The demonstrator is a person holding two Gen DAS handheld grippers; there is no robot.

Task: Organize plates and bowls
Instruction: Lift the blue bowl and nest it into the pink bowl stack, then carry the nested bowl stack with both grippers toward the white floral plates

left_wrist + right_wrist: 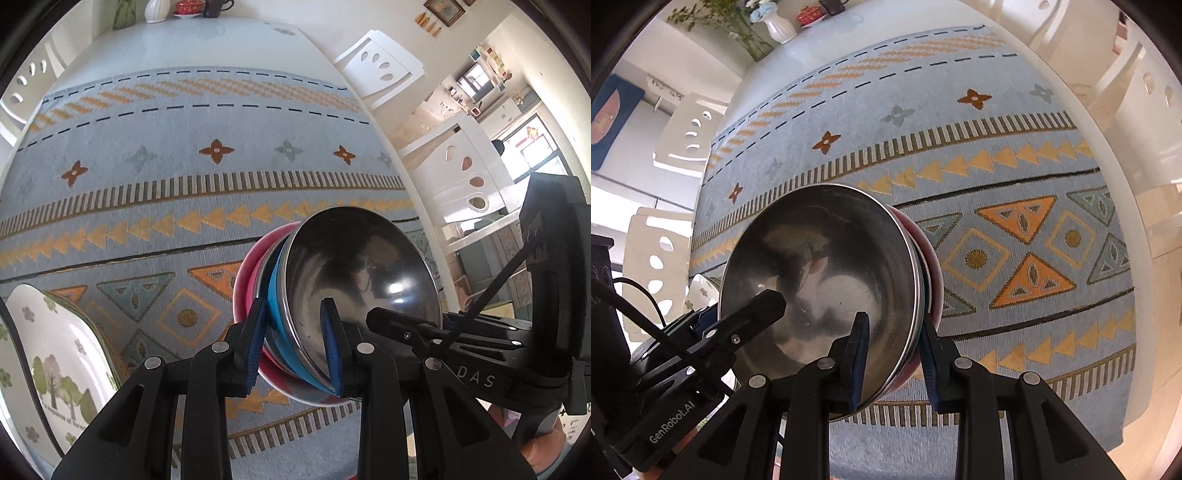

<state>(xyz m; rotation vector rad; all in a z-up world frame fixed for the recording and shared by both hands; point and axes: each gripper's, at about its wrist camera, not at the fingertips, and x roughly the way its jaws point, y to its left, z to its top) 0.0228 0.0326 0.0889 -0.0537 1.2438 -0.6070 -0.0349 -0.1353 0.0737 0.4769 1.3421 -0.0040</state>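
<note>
I am holding a stack of bowls low in the centre of both views, above the patterned cloth. My left gripper and right gripper are each clamping its rim from opposite sides. The steel looks slick and stiff, and I judge the nested bowls could slide, so rim grips suit them. A flowered plate is sitting at lower left, close by; a vase stands well away.

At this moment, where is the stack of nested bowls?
The stack of nested bowls is tilted above the patterned cloth, clamped at opposite rims by the left gripper and right gripper, right of the floral plate.
</note>
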